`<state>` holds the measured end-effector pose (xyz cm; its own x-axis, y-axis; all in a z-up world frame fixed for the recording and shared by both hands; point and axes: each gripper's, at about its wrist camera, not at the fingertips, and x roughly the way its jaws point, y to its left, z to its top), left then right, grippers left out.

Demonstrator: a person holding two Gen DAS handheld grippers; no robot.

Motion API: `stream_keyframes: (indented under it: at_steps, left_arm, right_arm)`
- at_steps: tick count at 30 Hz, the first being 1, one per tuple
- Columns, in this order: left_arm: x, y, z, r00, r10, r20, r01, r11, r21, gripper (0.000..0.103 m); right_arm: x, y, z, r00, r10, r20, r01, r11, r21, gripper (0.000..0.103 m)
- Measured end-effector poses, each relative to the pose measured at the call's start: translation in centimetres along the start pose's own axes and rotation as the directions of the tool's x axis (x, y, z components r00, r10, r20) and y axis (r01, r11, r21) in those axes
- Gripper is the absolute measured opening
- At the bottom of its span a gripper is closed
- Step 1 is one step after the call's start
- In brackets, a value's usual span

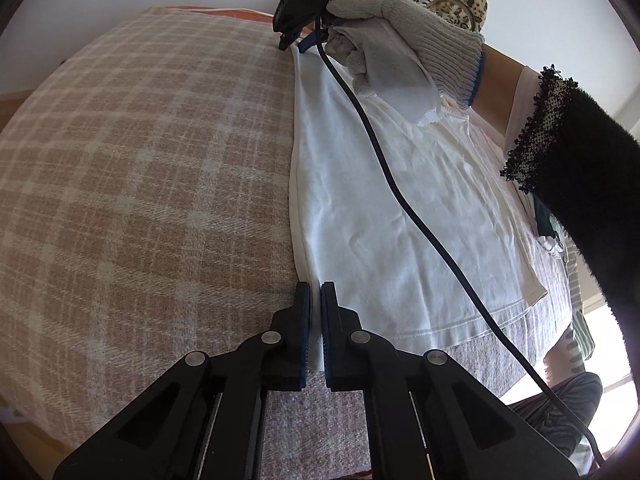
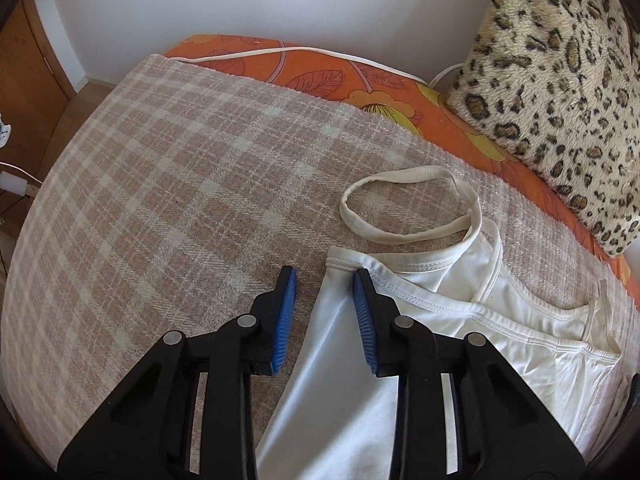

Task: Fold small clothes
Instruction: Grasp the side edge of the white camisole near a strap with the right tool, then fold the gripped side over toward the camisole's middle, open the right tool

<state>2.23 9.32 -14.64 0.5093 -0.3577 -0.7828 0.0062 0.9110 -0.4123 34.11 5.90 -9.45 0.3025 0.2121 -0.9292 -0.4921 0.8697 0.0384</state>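
Note:
A white strappy top (image 1: 400, 220) lies flat on a pink plaid blanket (image 1: 140, 160). My left gripper (image 1: 316, 320) is shut on the near left corner of its hem, and a sliver of white cloth shows between the pads. Farther up the same side, a gloved hand (image 1: 400, 16) holds my right gripper (image 1: 294, 45) at the top's upper corner. In the right wrist view, the right gripper (image 2: 325, 292) straddles the folded side edge of the top (image 2: 340, 400). Its right pad touches the cloth, the left pad stands apart over the blanket (image 2: 160, 200), so it is open. A strap loop (image 2: 400, 204) lies just beyond.
A leopard-print pillow (image 2: 560, 80) lies on an orange flowered sheet (image 2: 320, 76) at the far side of the bed, with a white cord (image 2: 280, 53) along it. A black cable (image 1: 400, 200) crosses the top. A black fuzzy sleeve (image 1: 580, 180) reaches in from the right. Grey cloth (image 1: 480, 360) lies under the hem.

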Motion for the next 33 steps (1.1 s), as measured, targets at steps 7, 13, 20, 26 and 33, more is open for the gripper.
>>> stream_keyframes:
  at_steps: [7,13,20,26,33]
  left_arm:
    - [-1.3,-0.1,0.0,0.999,-0.015,0.047,0.015,1.0,-0.01,0.002]
    - [-2.9,-2.2,0.5,0.993,-0.073,0.091,0.07,0.997,0.038,0.002]
    - [-2.2,-5.6,0.9,0.991,-0.113,0.069,0.105,0.988,0.112,0.002]
    - [-1.5,-8.4,0.6,0.99,-0.131,0.058,0.118,0.974,0.192,0.002]
    - [0.3,-11.3,0.2,0.987,-0.161,-0.004,0.158,0.96,0.232,0.002]
  right_arm:
    - [-1.3,-2.0,0.4,0.994,0.099,0.041,-0.102,0.991,0.09,0.004]
    - [-3.6,-5.3,0.0,0.972,0.206,0.11,-0.223,0.96,0.168,0.004]
    - [-5.5,-7.6,-0.6,0.973,0.186,0.14,-0.208,0.964,0.163,0.004]
    - [-6.6,-9.9,-1.9,0.98,0.127,0.152,-0.149,0.978,0.143,0.004]
    - [-6.3,-14.0,-4.5,0.987,0.068,0.142,-0.092,0.982,0.167,0.004]
